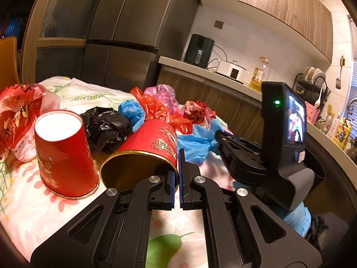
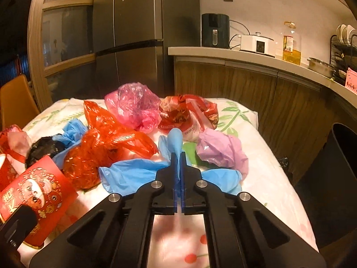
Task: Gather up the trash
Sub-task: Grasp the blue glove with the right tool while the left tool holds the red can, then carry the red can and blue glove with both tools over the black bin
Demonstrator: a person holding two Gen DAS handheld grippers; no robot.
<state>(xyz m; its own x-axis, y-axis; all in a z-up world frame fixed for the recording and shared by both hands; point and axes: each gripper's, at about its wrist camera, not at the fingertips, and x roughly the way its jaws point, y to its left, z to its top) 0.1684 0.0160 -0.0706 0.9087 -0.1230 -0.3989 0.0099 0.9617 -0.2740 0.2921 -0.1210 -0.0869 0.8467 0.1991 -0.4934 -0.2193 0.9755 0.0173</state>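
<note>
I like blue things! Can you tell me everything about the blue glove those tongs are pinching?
The blue glove is thin, soft and rubbery-looking, all crumpled, lying on the flowery tablecloth. The right tongs are shut on its middle, so one rounded bit pokes up above the tips while the rest spreads out flat to both sides. Its left end touches the crinkly orange-red bag, and its right end lies just below the purple bag. The other camera shows the same pinch from the side.
</note>
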